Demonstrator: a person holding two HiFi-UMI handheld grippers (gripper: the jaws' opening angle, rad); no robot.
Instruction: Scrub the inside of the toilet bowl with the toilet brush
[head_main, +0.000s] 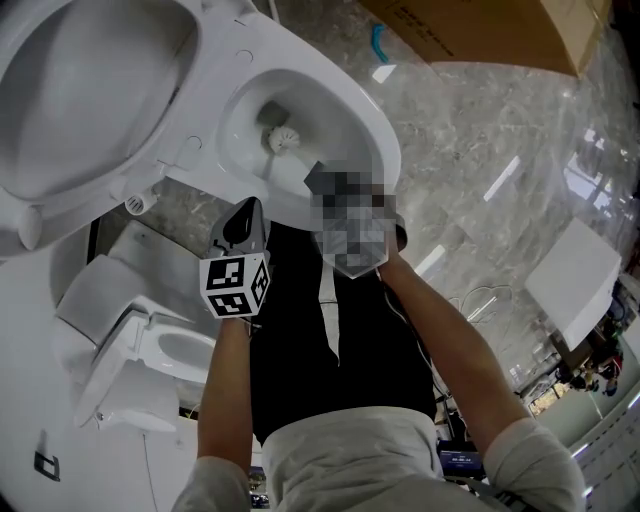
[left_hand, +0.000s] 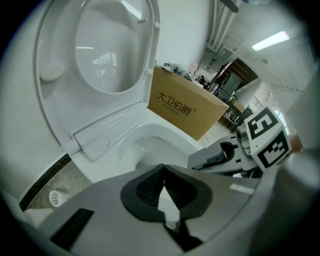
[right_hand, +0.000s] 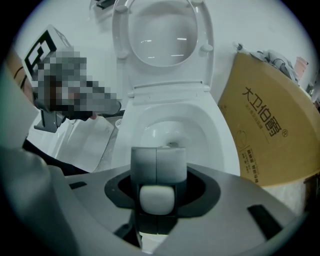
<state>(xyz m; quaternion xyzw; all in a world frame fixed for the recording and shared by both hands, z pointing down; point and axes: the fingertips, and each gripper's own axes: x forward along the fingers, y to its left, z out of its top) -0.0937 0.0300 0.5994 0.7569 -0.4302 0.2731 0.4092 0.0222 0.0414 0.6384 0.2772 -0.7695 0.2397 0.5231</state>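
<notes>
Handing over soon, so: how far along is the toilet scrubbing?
Done: lid up, toilet brush head down inside the bowl. In hand: right tongs shut on its handle; left tongs shut, empty. Left: the scrubbing itself; no sign shows how much is finished.

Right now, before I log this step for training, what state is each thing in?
White plastic toilet seat and lid: raised upright.
White ceramic toilet bowl: uncovered.
White bristled toilet brush: head down in the bowl, handle gripped.
Left tongs: shut, empty.
Right tongs: shut on the brush handle.
</notes>
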